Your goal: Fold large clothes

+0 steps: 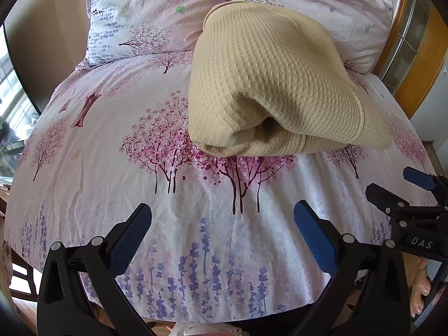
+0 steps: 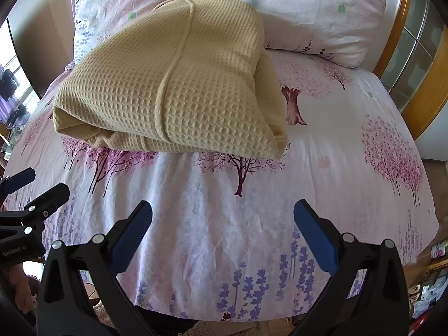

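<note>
Bed (image 1: 84, 196) with floral sheet and pillows (image 1: 140, 14). Left wrist view: folded waffle-weave garment (image 1: 268, 84) is seen at 1 o'clock, laid flat, apparently finished; left gripper (image 1: 222, 229) is held clear at 6 o'clock, jaws wide, empty. Right wrist view: garment (image 2: 173, 84) is seen at 11 o'clock; right gripper (image 2: 222, 229) is likewise held back, jaws wide, nothing gripped.
</note>
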Demonstrator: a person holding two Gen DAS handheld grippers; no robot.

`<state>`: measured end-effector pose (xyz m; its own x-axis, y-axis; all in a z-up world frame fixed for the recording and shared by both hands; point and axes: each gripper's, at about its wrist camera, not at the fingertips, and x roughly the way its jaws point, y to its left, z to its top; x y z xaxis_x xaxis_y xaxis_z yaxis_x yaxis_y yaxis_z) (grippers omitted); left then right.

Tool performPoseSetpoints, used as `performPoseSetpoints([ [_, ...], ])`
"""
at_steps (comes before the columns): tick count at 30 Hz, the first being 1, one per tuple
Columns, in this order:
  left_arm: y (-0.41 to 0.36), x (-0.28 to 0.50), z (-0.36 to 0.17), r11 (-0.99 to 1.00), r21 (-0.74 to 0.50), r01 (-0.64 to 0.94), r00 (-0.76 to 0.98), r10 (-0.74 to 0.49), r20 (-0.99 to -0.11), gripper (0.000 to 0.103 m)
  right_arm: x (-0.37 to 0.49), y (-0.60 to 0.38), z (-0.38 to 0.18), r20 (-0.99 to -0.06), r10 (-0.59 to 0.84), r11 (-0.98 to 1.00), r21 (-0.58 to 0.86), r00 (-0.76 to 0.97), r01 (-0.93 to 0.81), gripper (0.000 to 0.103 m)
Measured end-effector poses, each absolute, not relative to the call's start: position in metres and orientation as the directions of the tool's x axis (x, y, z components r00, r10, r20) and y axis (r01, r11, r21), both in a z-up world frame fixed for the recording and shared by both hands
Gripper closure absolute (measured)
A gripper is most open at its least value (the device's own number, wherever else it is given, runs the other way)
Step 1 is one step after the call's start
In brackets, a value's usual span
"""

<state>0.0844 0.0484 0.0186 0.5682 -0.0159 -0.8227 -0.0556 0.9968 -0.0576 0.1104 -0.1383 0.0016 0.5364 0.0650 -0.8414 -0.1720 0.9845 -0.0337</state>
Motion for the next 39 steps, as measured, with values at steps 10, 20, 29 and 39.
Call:
performPoseSetpoints([
  [10, 0.0489, 0.0864, 0.0167, 0.996, -0.066, -0.058, 0.566, -0.021, -0.824, 0.001, 0.1105, -0.1384, 0.0008, -0.843, 0.065, 0.986, -0.029, 0.534, -0.165, 0.002],
  [20, 0.0495, 0.0872, 0.0159, 0.996, -0.063, -0.058, 0.566, -0.019, -0.824, 0.001, 0.1109, -0.1390, -0.0004, -0.844, 0.069, 0.986, -0.023, 0.532, -0.164, 0.002],
  [29, 0.0497, 0.0869, 0.0160, 0.997, -0.058, -0.054, 0.568, -0.017, -0.823, 0.001, 0.1108, -0.1392, -0.0010, -0.843, 0.071, 0.986, -0.020, 0.532, -0.163, 0.002],
  [39, 0.0492, 0.0874, 0.0160, 0.997, -0.061, -0.057, 0.566, -0.018, -0.824, 0.001, 0.1116, -0.1397, -0.0011, -0.843, 0.073, 0.986, -0.019, 0.532, -0.167, 0.002],
])
